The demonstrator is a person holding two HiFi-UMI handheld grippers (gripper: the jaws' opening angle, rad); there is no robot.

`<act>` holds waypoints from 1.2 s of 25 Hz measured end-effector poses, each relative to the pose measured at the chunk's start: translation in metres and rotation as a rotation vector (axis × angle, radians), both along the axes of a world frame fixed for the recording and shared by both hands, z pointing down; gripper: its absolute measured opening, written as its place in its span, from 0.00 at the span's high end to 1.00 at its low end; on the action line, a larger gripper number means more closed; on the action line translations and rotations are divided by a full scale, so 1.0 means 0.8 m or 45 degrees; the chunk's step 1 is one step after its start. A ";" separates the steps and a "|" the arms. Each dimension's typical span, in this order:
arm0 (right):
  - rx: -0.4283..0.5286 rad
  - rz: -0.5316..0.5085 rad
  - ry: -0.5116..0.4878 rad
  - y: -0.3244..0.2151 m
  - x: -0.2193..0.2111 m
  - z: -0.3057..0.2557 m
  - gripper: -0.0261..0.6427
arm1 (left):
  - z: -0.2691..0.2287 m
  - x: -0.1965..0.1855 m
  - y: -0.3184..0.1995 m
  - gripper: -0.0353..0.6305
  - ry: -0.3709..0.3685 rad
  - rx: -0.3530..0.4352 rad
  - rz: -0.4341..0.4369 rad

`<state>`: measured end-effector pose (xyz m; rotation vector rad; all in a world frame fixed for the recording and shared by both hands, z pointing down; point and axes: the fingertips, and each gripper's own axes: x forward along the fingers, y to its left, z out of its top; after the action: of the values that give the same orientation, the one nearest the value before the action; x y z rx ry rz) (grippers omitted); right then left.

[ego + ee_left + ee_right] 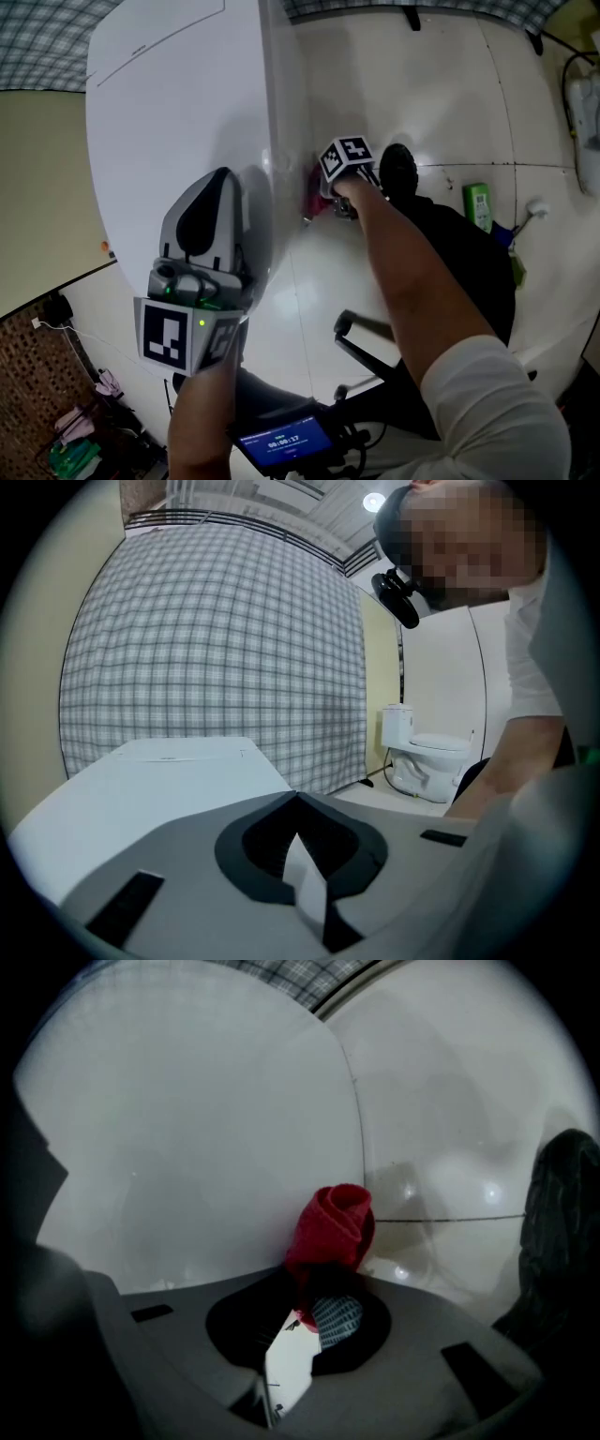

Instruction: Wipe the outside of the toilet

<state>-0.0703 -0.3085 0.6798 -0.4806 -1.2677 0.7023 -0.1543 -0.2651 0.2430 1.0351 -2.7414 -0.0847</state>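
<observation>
The toilet (178, 103) fills the upper left of my head view, a broad white body with a flat top and a rounded side that drops to the pale tiled floor (441, 84). My right tool (323, 202) reaches down along that side, its marker cube uppermost and my forearm (403, 272) stretched behind it. In the right gripper view I see the right tool (314, 1299) clamped on a red cloth (333, 1227), which bunches up out of the jaws in a rolled fold. The red cloth (311, 197) sits at the foot of the toilet's side wall (187, 1129), low down near the floor; whether it presses on the wall I cannot tell. My left tool (223, 173) lies over the top of the toilet near its right edge, pointing away from me. In the left gripper view the left tool (298, 799) has its jaws together with nothing between them, and beyond them lies the flat white top (178, 771). Behind it hangs a checked curtain (216, 649), and a second toilet (427, 761) stands far off by the wall. A green bottle (478, 204) stands on the floor, well apart from the cloth
</observation>
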 end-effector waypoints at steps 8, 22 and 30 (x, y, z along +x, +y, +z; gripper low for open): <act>-0.075 -0.265 -0.014 0.019 0.069 -0.023 0.89 | 0.005 0.042 0.010 0.94 -0.009 -0.018 0.155; 0.253 -0.457 -0.538 -0.047 0.047 -0.111 0.89 | 0.017 0.093 0.034 0.94 0.013 -0.139 0.455; 0.653 -0.712 -0.724 -0.110 0.068 -0.168 0.89 | 0.032 0.097 0.118 0.94 -0.085 -0.381 0.523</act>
<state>-0.0162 -0.3965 0.5453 -0.5890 -1.6716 -0.2591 -0.0771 -0.1708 0.2684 1.4949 -2.4309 0.4150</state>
